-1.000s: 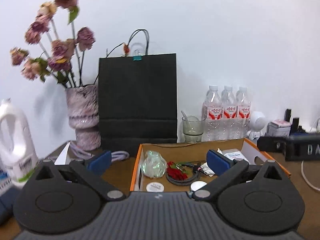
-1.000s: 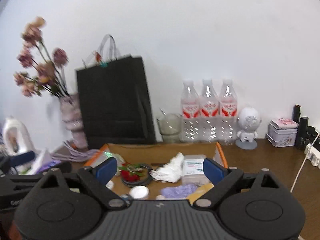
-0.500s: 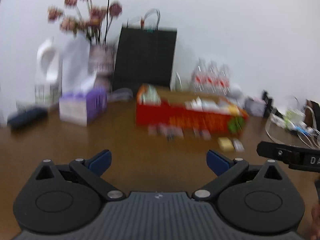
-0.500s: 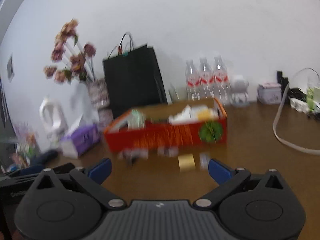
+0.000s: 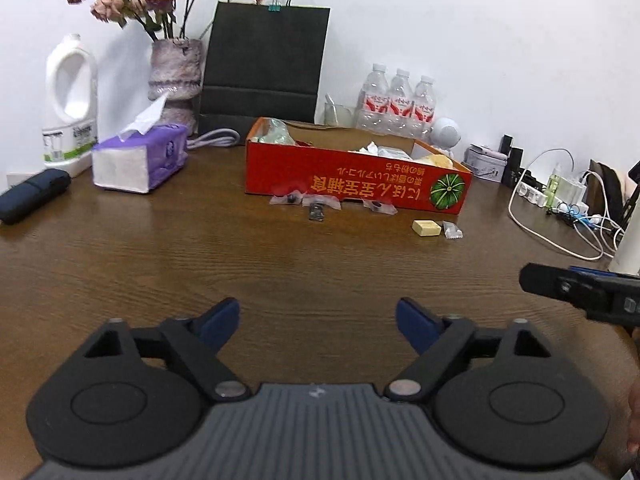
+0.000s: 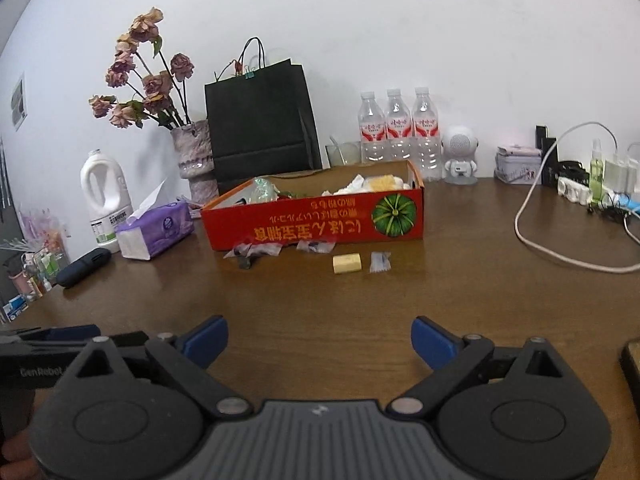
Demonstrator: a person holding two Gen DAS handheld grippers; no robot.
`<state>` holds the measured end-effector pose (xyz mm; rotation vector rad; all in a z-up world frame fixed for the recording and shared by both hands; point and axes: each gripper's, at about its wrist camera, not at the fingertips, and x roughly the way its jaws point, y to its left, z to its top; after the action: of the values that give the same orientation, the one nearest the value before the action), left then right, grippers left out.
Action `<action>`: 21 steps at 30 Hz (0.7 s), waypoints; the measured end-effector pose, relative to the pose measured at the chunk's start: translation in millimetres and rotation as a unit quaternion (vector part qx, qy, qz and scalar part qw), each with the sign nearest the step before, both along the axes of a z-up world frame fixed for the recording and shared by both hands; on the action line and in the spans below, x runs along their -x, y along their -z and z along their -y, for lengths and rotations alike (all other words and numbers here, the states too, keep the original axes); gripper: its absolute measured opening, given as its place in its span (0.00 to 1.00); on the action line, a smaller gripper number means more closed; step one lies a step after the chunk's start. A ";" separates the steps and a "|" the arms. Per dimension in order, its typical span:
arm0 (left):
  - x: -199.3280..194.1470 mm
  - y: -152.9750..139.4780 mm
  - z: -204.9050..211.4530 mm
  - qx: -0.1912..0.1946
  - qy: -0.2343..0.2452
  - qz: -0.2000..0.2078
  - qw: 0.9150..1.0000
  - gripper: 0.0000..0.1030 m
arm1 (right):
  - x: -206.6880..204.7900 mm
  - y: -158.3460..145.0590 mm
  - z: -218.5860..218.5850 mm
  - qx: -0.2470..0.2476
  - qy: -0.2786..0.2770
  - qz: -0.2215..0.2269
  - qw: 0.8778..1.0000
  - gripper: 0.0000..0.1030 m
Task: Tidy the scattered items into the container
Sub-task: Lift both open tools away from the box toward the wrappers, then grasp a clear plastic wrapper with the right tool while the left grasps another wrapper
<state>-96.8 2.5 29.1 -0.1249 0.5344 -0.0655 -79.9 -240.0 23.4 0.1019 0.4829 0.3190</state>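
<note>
Both the left gripper (image 5: 318, 322) and right gripper (image 6: 320, 340) are closing on nothing, facing the red box (image 6: 316, 224) at twelve o'clock.

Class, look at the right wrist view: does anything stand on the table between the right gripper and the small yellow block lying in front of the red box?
Nothing visible does. Only bare brown table lies between the right gripper, whose empty jaws are closing, and the yellow block. A clear wrapped packet lies beside the block, not in the path.

Red box (image 5: 352, 178) front wall hides most contents; small clear packets (image 6: 316, 246) contents too small to tell; right gripper (image 5: 580, 294) cut off at frame edge.
</note>
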 end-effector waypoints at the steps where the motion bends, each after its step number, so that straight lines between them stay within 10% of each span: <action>1: -7.2 -0.2 -2.8 0.002 0.005 -0.005 1.000 0.62 | -6.9 0.0 0.6 0.000 0.004 -0.006 1.000 0.76; 4: -40.3 -10.4 -11.0 -0.016 0.011 -0.005 1.000 0.52 | -35.0 -1.4 1.7 0.015 0.022 -0.019 0.999 0.55; 13: -193.6 -11.4 -33.3 -0.038 0.031 -0.044 0.998 0.52 | -161.2 3.2 -7.4 0.061 0.050 -0.058 0.995 0.34; 21: -243.5 12.0 -37.7 -0.021 0.048 -0.083 0.995 0.38 | -197.2 29.4 -20.5 0.093 0.045 -0.093 0.990 0.29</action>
<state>146.6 40.2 17.1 -0.0626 0.7070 -0.1392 117.3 -219.5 -6.0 -0.0296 0.6879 0.1754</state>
